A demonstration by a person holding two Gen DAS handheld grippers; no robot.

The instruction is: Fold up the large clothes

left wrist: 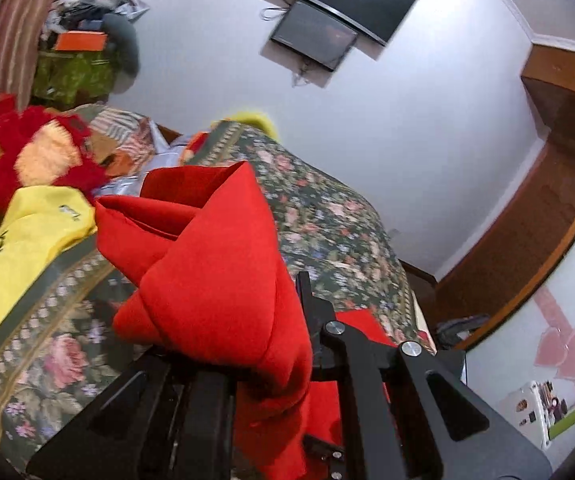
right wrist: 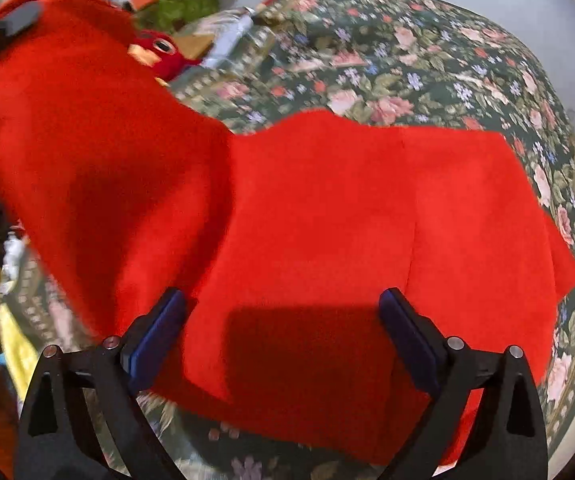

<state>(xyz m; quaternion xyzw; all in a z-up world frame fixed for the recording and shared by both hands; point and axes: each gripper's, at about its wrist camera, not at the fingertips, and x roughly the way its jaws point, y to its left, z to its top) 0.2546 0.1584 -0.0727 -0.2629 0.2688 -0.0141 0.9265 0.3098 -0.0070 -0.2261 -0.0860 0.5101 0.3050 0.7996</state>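
Left wrist view: the left gripper (left wrist: pixel 287 320) is clamped tight on a bunched fold of the red cloth (left wrist: pixel 215 264), which rises in a peak above the flowered bedspread (left wrist: pixel 327 216) and drapes down over the black fingers. Beyond the cloth on the bedspread lies a yellow garment (left wrist: pixel 27 248), and past that a red plush toy (left wrist: pixel 39 156). On the wall behind the bedspread hang two dark screens (left wrist: pixel 327 12).

Right wrist view: the right gripper (right wrist: pixel 283 320) stands wide apart, its blue pads (right wrist: pixel 155 340) clear of the fabric, with nothing pinched between them. It points down at the red cloth (right wrist: pixel 327 220), which lies spread flat on the flowered bedspread (right wrist: pixel 407 48) near its close edge. On the left the cloth lifts up off the bedspread toward the left gripper (right wrist: pixel 3 32), seen at the upper corner. The red plush toy (right wrist: pixel 159 52) peeks out just behind the lifted part.
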